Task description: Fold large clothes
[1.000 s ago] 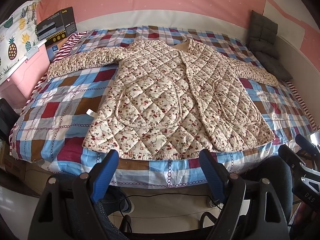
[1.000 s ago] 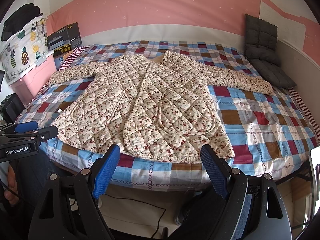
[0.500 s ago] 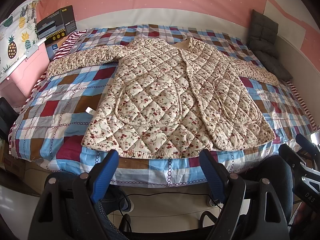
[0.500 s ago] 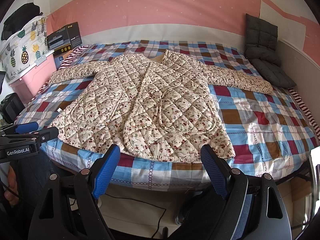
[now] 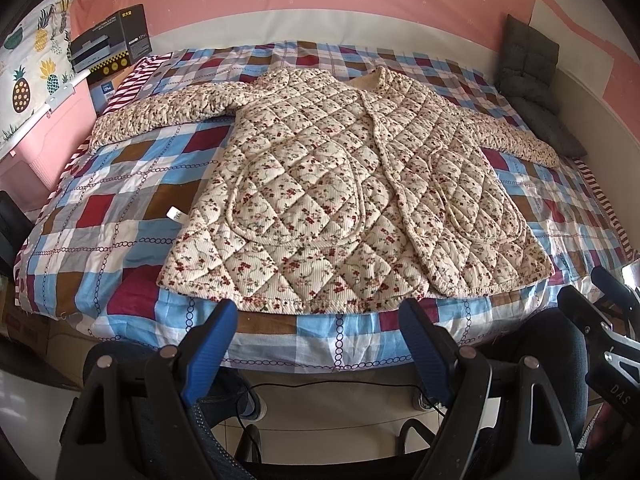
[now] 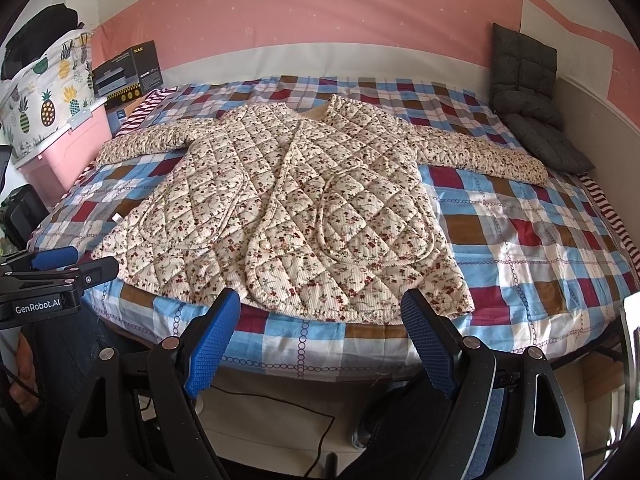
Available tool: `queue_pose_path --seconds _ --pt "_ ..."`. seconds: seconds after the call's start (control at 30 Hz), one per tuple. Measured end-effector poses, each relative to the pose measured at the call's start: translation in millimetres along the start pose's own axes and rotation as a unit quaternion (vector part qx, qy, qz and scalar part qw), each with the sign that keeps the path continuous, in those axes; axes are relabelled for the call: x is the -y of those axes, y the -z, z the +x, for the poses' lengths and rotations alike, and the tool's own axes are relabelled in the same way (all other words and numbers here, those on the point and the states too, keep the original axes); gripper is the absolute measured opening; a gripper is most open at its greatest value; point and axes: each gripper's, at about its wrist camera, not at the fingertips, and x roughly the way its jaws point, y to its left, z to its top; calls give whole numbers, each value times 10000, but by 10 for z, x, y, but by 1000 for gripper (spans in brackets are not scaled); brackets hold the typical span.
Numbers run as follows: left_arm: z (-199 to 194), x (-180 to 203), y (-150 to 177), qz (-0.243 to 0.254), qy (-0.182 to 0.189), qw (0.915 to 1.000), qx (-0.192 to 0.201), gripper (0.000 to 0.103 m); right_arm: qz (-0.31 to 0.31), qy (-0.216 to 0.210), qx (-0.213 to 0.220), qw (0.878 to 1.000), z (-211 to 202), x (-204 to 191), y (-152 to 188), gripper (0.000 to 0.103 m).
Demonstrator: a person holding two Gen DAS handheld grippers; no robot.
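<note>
Quilted floral jacket spread flat on checked bed; left tongs and right tongs released, off the near edge.

"GenRobot.AI": white print on left tool, right-wrist view | "DAS": white letters on right tool, left-wrist view | black box print: too small to read

A: What do the grippers look like?
B: The left gripper has black arms, ribbed blue pads and silver screws. The right gripper matches it.
A: Any markings?
B: "GenRobot.AI" in white, lower left of the right wrist view. The person wears dark trousers.
</note>
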Motion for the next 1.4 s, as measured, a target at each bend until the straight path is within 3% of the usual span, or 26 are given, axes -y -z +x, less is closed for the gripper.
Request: queue_pose_path --seconds 0.87,0.97,1.1,1.4 --pt "223 -57 -31 -26 68 9996 -284 84 -65 -15 -173 9998 184 -52 -59 83" --pt "275 -101 -54 -108 210 9992 -336 84 -55 -57 -200 9998 238 -57 -91 83" --pt "374 -193 -136 -274 361 9981 -414 84 -54 -143 -201 9997 322 -70 -168 83" --pt "665 -537 -528 -502 334 9976 -331 84 -59 -316 -246 9992 704 -93 -510 83"
